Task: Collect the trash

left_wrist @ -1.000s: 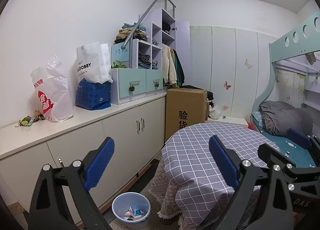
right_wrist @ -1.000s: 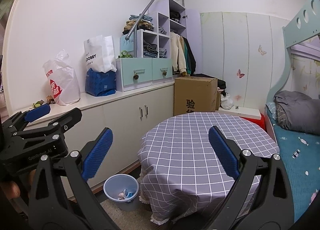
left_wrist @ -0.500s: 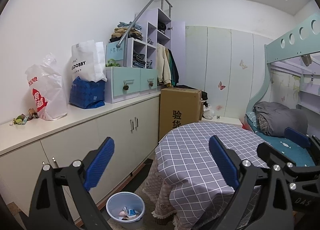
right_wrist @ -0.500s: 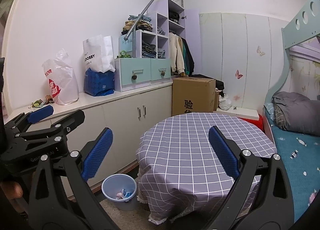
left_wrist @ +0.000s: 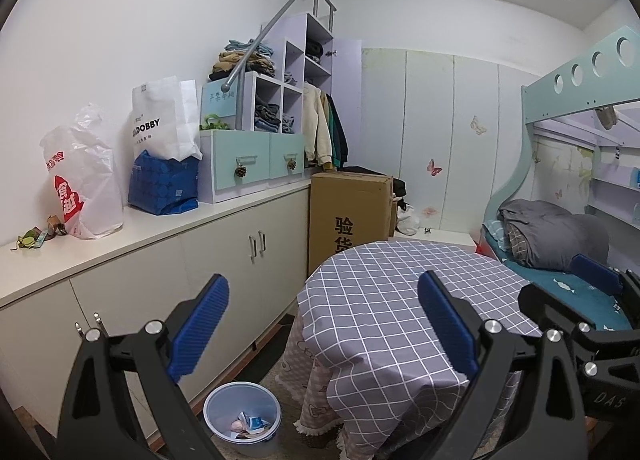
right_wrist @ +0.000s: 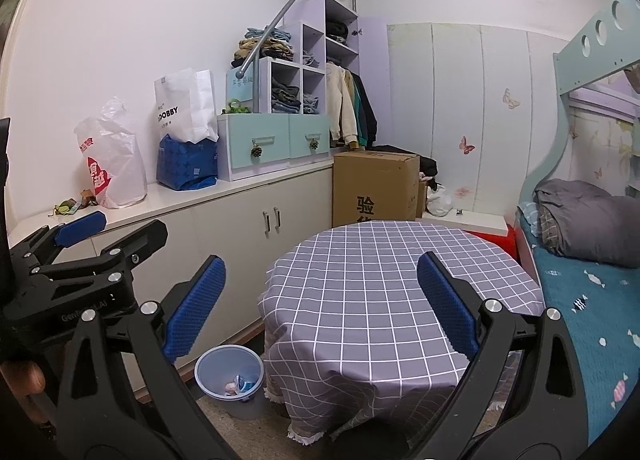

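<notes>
A small blue waste bin (left_wrist: 242,418) (right_wrist: 229,376) stands on the floor between the cabinet and the round table, with a few scraps of trash inside. My left gripper (left_wrist: 324,328) is open and holds nothing, well above and back from the bin. My right gripper (right_wrist: 322,306) is also open and holds nothing, facing the table. The left gripper shows in the right wrist view as black arms with a blue pad (right_wrist: 80,223) at the left edge. Small scraps (left_wrist: 34,234) (right_wrist: 70,206) lie on the counter beside a white plastic bag (left_wrist: 82,184) (right_wrist: 112,164).
A round table with a grey checked cloth (left_wrist: 400,300) (right_wrist: 384,284) fills the middle. White cabinets (left_wrist: 240,256) run along the left wall, bearing bags and drawer units. A cardboard box (left_wrist: 348,212) stands behind the table. A bunk bed (right_wrist: 580,260) lies at the right.
Both grippers have drawn back and shifted slightly, so the table and bin appear a little farther and more of the floor shows. The jaws have stayed wide apart.
</notes>
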`<action>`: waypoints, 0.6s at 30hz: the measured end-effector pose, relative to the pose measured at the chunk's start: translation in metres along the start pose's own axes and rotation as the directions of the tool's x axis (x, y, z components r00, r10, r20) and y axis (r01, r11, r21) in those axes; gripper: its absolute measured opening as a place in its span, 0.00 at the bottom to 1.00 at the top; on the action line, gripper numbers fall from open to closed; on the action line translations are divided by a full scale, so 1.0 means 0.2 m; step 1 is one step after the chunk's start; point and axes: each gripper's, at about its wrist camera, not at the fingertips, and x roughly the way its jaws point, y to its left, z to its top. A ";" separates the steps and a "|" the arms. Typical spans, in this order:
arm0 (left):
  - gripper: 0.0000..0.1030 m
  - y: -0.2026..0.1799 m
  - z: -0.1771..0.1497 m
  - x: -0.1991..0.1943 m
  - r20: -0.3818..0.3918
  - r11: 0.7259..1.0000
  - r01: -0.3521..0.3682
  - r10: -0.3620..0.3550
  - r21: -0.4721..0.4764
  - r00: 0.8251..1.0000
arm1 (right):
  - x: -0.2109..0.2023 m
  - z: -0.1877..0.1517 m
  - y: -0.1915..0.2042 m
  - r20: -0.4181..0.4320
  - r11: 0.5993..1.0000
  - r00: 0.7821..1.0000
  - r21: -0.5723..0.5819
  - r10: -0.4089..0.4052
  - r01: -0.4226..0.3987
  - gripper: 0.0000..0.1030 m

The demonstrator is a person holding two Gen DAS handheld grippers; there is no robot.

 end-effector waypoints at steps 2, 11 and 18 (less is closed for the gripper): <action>0.91 0.00 0.00 0.00 0.000 1.000 0.000 0.000 0.000 1.000 | 0.00 0.00 0.00 0.000 1.000 1.000 0.000 0.000 0.000 0.92; 0.91 0.00 0.00 0.00 0.000 1.000 -0.002 0.002 0.002 1.000 | 0.00 0.01 -0.01 -0.009 1.000 1.000 0.000 0.005 -0.005 0.92; 0.91 0.00 -0.01 0.00 -0.001 1.000 -0.001 0.001 0.003 1.000 | 0.01 0.01 -0.01 -0.001 1.000 1.000 -0.002 0.006 -0.006 0.92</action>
